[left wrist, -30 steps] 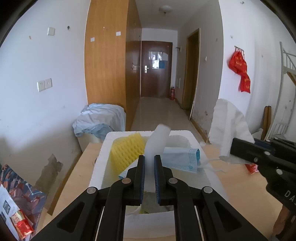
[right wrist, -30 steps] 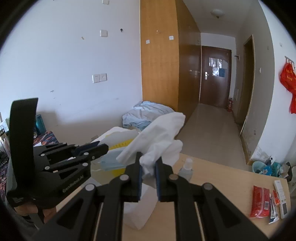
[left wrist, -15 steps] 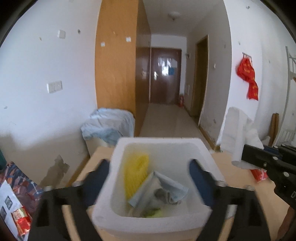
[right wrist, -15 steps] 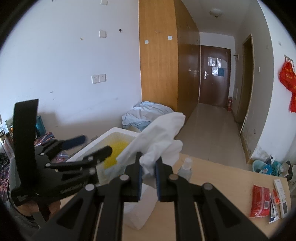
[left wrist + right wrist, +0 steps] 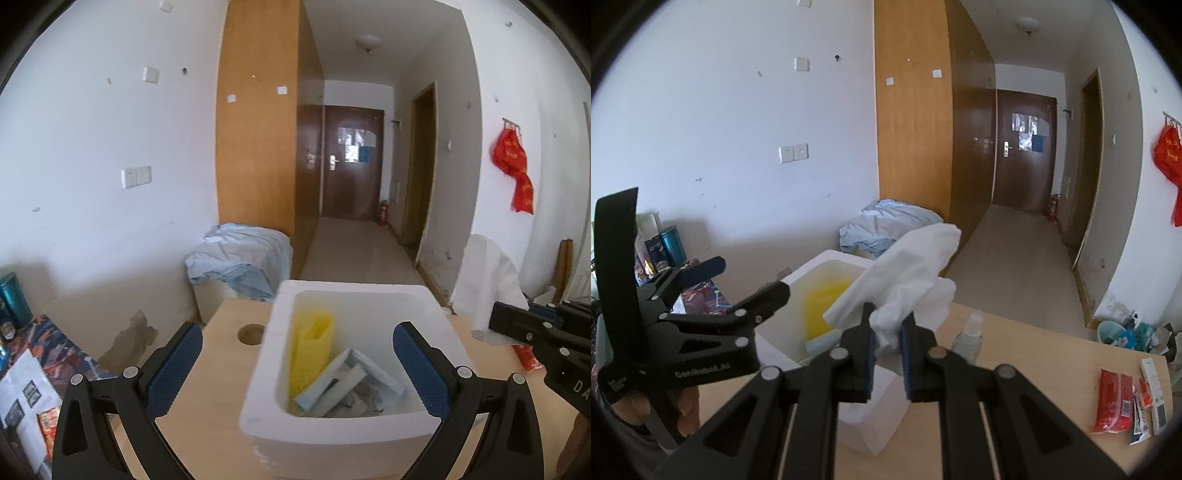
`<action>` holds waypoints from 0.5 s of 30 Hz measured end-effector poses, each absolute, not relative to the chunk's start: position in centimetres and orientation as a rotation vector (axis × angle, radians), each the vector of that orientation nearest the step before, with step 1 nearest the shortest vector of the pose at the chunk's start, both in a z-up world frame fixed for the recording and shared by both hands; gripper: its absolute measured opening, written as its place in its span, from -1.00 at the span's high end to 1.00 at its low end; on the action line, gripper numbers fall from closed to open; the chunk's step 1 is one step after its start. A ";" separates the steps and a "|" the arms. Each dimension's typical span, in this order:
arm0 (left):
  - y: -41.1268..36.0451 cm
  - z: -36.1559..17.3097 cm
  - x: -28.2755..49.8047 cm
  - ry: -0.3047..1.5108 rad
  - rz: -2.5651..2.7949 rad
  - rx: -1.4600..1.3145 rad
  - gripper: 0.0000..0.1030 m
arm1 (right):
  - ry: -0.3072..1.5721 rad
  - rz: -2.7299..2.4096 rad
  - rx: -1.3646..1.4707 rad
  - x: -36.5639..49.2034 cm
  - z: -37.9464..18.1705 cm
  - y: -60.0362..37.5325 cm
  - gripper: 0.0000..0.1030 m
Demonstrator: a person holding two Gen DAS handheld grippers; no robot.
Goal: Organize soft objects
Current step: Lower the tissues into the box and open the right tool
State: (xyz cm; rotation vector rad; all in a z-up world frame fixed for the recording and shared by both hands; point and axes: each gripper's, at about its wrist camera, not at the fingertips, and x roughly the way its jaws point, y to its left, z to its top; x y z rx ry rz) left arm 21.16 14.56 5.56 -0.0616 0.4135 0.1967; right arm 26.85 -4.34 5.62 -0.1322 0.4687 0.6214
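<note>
A white foam box (image 5: 266, 373) stands on the wooden table (image 5: 225, 332). Inside lie a yellow sponge (image 5: 310, 343) and a light blue face mask (image 5: 343, 380). My left gripper (image 5: 297, 354) is wide open and empty, hovering just above the box's near side. My right gripper (image 5: 887, 332) is shut on a crumpled white tissue (image 5: 908, 266), held in the air to the right of the box (image 5: 820, 266). The tissue also shows at the right edge of the left wrist view (image 5: 487, 291).
A small clear bottle (image 5: 967, 332) stands on the table beyond the right gripper. Red packets and small boxes (image 5: 1126, 398) lie at the table's right end. A round hole (image 5: 252, 334) is in the table left of the box. Bedding (image 5: 240, 258) lies behind the table.
My left gripper opened and let go of the white item and face mask, which dropped into the box. The left gripper drew back. The right gripper keeps holding the tissue.
</note>
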 end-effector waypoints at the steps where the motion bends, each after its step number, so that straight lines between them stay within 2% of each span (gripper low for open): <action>1: 14.9 5.7 20.9 0.407 0.214 -0.066 -1.00 | 0.470 0.625 -0.133 26.9 5.7 -4.2 0.71; 15: 19.0 6.6 18.2 0.405 0.316 -0.088 -1.00 | 0.485 0.701 -0.159 26.8 5.3 -1.1 0.71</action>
